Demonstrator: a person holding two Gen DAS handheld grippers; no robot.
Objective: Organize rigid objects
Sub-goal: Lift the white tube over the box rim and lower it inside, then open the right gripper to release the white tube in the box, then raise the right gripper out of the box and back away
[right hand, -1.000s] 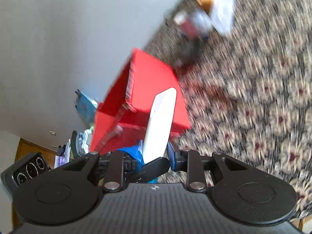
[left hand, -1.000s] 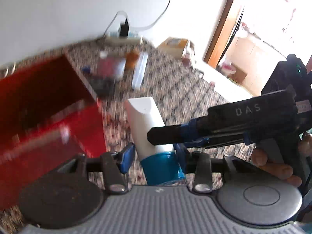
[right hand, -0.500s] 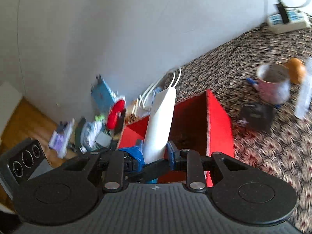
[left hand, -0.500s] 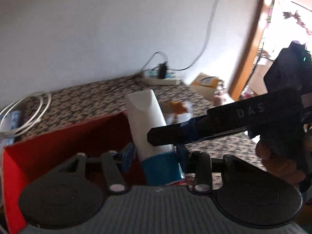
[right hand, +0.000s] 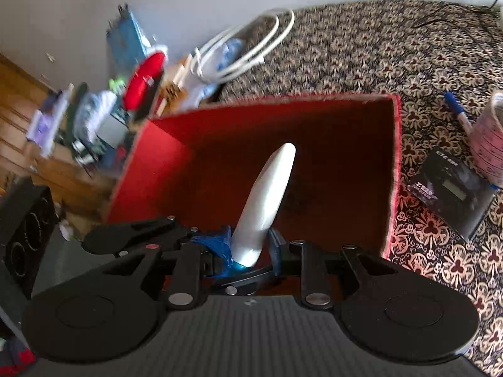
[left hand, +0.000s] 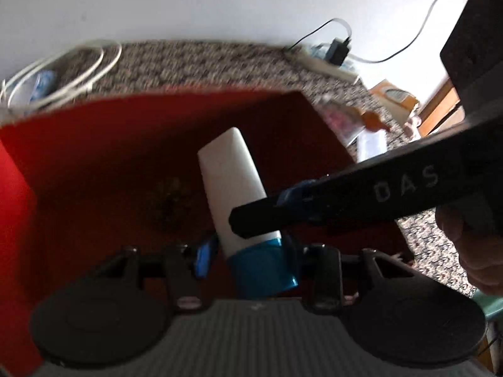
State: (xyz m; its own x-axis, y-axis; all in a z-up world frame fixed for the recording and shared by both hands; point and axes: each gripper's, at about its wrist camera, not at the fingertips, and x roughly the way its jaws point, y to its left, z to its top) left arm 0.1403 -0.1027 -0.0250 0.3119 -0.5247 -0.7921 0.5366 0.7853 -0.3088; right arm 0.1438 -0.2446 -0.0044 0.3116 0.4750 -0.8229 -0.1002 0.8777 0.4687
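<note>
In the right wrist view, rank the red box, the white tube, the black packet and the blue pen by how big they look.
Largest to smallest:
1. red box
2. white tube, though it is nearest the camera, so unsure against the next
3. black packet
4. blue pen

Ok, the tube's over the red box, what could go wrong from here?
Both the left claw and right claw clamp the white tube near its blue cap; uneven release could swing it. It hangs tilted above the red box, so it might catch a wall.
</note>
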